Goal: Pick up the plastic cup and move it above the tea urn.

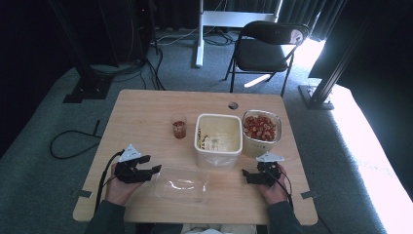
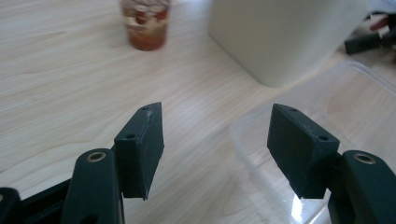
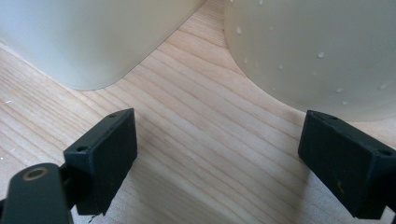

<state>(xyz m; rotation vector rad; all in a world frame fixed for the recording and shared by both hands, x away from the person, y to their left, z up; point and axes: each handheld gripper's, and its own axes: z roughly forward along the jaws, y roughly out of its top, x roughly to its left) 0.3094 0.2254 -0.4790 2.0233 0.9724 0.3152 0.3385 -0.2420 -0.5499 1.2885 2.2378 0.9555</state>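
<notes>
Clear plastic lid (image 1: 181,184) is judged to be the work piece; it lies flat on the table (image 1: 146,105), just in front of the white tub (image 1: 218,139), which is taken as landmark.

Left gripper (image 1: 146,171) is seen left-front of the tub, just off the lid's left edge. Its jaws stand apart with nothing between them. In the left gripper view the lid's near corner (image 2: 280,154) lies under and ahead of the right-hand jaw, while the other jaw is over bare wood. No contact with the lid can be made out.

Right gripper (image 1: 249,176) is seen right-front of the tub, in front of the bowl (image 1: 262,132) of red pieces. Its jaws are also apart and empty. In the right gripper view the tub wall (image 3: 88,37) and the bowl wall (image 3: 317,51) stand close ahead, with wood between.

Risks, as judged:
- The lid is thin, flat and slick; a jaw may skid over its rim, so that the lid is pushed against the tub instead of being gripped.
- If only a corner is pinched, the lid may flex and spring out.
- The cup (image 1: 179,126), left of the tub, could be knocked by a wide left swing.
- The bowl could be nudged by the right gripper, being so near.
</notes>
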